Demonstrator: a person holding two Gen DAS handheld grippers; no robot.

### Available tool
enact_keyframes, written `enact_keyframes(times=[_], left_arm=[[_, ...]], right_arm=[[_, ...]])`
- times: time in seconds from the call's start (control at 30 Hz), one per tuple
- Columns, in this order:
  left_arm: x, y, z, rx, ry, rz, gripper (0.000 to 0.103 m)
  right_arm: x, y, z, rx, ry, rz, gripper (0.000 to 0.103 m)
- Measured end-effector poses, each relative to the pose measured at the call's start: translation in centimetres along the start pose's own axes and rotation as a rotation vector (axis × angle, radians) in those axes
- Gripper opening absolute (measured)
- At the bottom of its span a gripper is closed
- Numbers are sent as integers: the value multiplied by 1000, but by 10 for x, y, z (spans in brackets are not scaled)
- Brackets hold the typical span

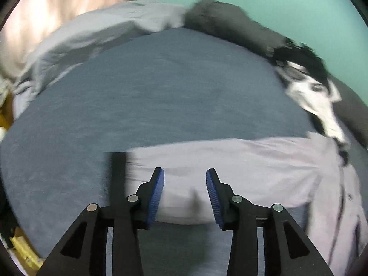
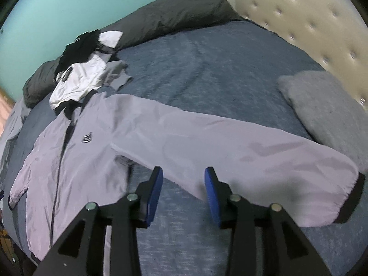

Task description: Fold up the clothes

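Observation:
A pale lilac zip jacket (image 2: 76, 151) lies spread face up on a blue bed cover (image 2: 207, 73). Its sleeve (image 2: 230, 147) stretches right and ends in a black cuff (image 2: 352, 197). My right gripper (image 2: 184, 179) hovers open over that sleeve's lower edge, nothing between the blue pads. In the left wrist view the other sleeve (image 1: 230, 161) runs across the bed toward a black cuff (image 1: 118, 165). My left gripper (image 1: 185, 184) stands open just above this sleeve, holding nothing. The image is blurred by motion.
A white and black garment (image 2: 78, 78) lies bunched by the jacket's collar. A dark grey duvet roll (image 2: 165, 13) runs along the far edge by the teal wall. A grey pillow (image 2: 326, 105) sits at right by the tufted headboard (image 2: 299, 11). A pale sheet (image 1: 80, 36) is bunched far left.

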State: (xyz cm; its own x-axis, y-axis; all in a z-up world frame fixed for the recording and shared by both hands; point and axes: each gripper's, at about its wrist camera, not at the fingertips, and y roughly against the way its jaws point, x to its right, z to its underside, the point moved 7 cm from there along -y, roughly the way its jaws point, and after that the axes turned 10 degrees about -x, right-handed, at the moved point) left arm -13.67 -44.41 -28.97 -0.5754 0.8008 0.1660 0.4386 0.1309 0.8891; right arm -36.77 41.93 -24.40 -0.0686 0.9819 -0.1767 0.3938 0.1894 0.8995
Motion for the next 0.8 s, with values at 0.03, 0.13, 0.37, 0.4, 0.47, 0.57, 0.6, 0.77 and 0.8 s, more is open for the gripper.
enact_keyframes(times=[0.03, 0.13, 0.37, 0.4, 0.47, 0.57, 0.6, 0.77, 0.8], left_arm=[[18, -4, 4, -8, -19, 24, 44], [73, -14, 17, -32, -77, 97, 49], [194, -38, 50, -89, -213, 245, 50], [208, -42, 56, -97, -233, 254, 50], [235, -50, 68, -111, -269, 270, 50], [264, -56, 80, -119, -295, 290, 51], [272, -59, 83, -122, -301, 295, 51], [307, -74, 82, -138, -343, 310, 51], [313, -76, 78, -137, -358, 307, 51]], right_arm=[[9, 3, 2, -1, -15, 7, 38], [35, 12, 8, 4, -52, 25, 42], [76, 28, 16, 8, -71, 32, 50], [74, 26, 16, 4, -62, 26, 50], [68, 23, 14, -4, -43, 14, 51], [51, 11, 7, -12, -23, -11, 51], [44, 5, 3, -17, -16, -22, 51], [-3, -28, -16, -41, 48, -51, 51], [-17, -37, -22, -48, 68, -59, 51]])
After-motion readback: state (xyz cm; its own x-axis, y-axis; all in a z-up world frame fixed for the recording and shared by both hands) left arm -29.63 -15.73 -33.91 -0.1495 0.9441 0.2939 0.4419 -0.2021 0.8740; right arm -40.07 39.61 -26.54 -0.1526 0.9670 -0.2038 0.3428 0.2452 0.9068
